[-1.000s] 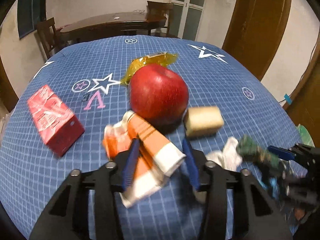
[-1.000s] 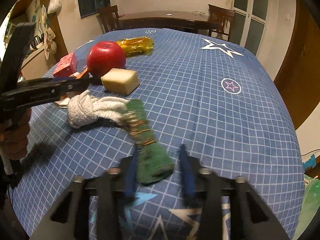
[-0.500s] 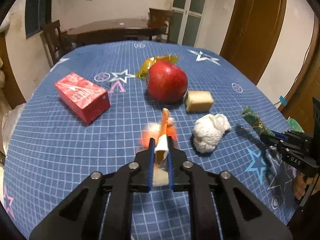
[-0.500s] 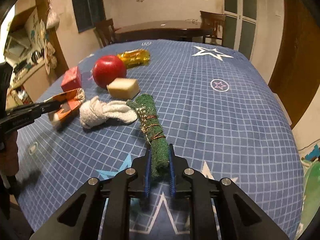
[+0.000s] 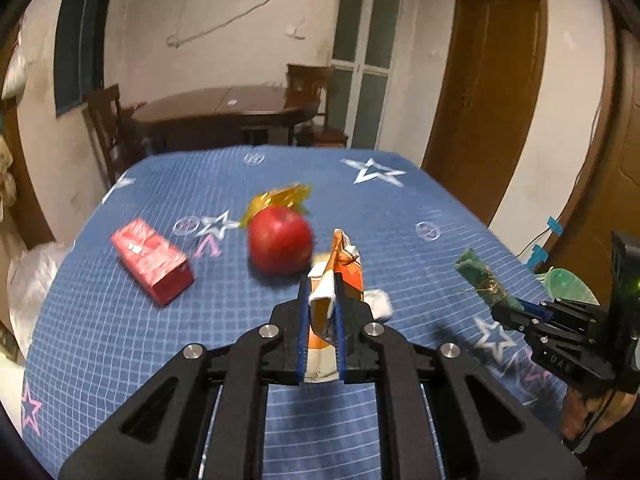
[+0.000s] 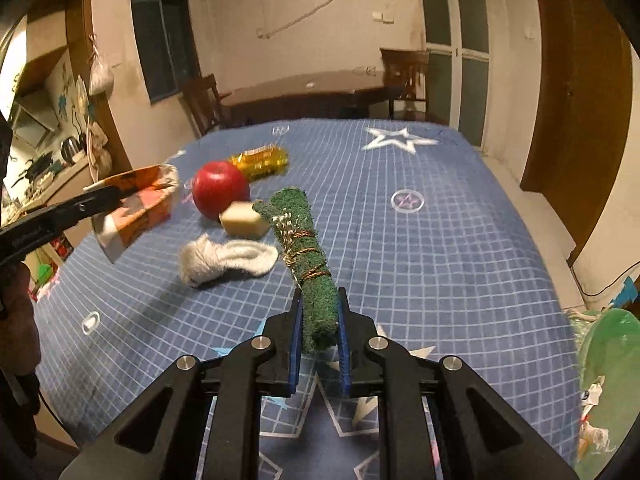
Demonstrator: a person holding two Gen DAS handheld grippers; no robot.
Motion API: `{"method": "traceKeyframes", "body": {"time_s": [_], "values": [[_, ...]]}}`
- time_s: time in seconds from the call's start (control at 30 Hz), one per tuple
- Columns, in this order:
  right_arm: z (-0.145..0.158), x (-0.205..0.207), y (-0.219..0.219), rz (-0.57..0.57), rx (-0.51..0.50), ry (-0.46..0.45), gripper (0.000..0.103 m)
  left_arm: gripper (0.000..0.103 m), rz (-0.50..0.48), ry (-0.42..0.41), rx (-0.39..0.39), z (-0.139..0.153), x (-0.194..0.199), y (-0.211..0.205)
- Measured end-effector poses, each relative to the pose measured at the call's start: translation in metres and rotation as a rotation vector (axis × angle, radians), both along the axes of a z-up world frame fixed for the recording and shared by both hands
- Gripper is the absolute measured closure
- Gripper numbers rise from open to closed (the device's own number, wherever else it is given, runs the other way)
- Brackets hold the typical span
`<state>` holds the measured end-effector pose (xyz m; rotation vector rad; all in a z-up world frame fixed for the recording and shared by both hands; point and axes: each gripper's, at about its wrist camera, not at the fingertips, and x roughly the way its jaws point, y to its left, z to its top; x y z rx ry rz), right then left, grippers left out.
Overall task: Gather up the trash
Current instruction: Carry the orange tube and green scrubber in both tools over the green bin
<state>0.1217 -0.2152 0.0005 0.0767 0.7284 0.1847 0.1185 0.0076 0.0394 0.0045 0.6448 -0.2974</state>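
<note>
Looking along the left gripper [image 5: 322,300], the orange and white wrapper [image 5: 334,280] that lay flat by the red apple [image 5: 280,240] a moment ago is now pinched tight in the claw and lifted off the blue tablecloth [image 5: 100,320], in front of the apple. Looking along the right gripper [image 6: 319,312], the green roll [image 6: 304,248] is squeezed the same way and up in the air, just right of the apple [image 6: 220,190]. Both bits of trash look ready to carry to a bin

Left claw [image 5: 322,312], right claw [image 6: 319,320]: black linkages, blue pads, silver screws.
</note>
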Motion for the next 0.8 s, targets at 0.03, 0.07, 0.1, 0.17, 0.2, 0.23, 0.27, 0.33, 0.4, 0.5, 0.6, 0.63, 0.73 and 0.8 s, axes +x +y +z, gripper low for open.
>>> {"method": "traceKeyframes", "body": {"time_s": [0.03, 0.07, 0.1, 0.17, 0.2, 0.23, 0.27, 0.33, 0.4, 0.5, 0.6, 0.63, 0.73, 0.8], "values": [[0.004, -0.004, -0.003, -0.007, 0.002, -0.011, 0.087, 0.094, -0.007, -0.014, 0.011, 0.004, -0.002, -0.009], [0.008, -0.006, -0.005, -0.012, 0.004, -0.019, 0.087, 0.094, -0.015, -0.022, 0.017, 0.006, -0.003, -0.017], [0.012, -0.01, -0.008, -0.022, 0.005, -0.03, 0.087, 0.094, -0.022, -0.028, 0.023, 0.008, -0.005, -0.024], [0.021, -0.017, -0.017, -0.045, 0.004, -0.051, 0.087, 0.094, -0.037, -0.04, 0.032, 0.012, -0.007, -0.042], [0.023, -0.018, -0.02, -0.055, 0.003, -0.058, 0.087, 0.094, -0.042, -0.045, 0.034, 0.013, -0.007, -0.047], [0.027, -0.022, -0.026, -0.07, 0.004, -0.065, 0.087, 0.094, -0.05, -0.053, 0.039, 0.014, -0.009, -0.057], [0.029, -0.026, -0.032, -0.083, 0.004, -0.069, 0.087, 0.094, -0.057, -0.059, 0.042, 0.016, -0.01, -0.065], [0.034, -0.034, -0.045, -0.11, 0.002, -0.077, 0.087, 0.094, -0.082, -0.065, 0.045, 0.018, -0.012, -0.081], [0.039, -0.044, -0.061, -0.142, -0.002, -0.086, 0.087, 0.094, -0.102, -0.08, 0.061, 0.02, -0.016, -0.1], [0.046, -0.059, -0.084, -0.188, -0.007, -0.096, 0.087, 0.094, -0.142, -0.095, 0.075, 0.022, -0.02, -0.125], [0.05, -0.069, -0.105, -0.231, -0.012, -0.102, 0.087, 0.094, -0.19, -0.117, 0.101, 0.023, -0.027, -0.154], [0.052, -0.075, -0.116, -0.251, -0.013, -0.103, 0.087, 0.094, -0.212, -0.126, 0.112, 0.024, -0.03, -0.168], [0.055, -0.088, -0.137, -0.297, -0.024, -0.103, 0.087, 0.094, -0.258, -0.139, 0.129, 0.024, -0.035, -0.195], [0.057, -0.096, -0.152, -0.327, -0.029, -0.103, 0.087, 0.094, -0.288, -0.14, 0.138, 0.022, -0.037, -0.211]]}}
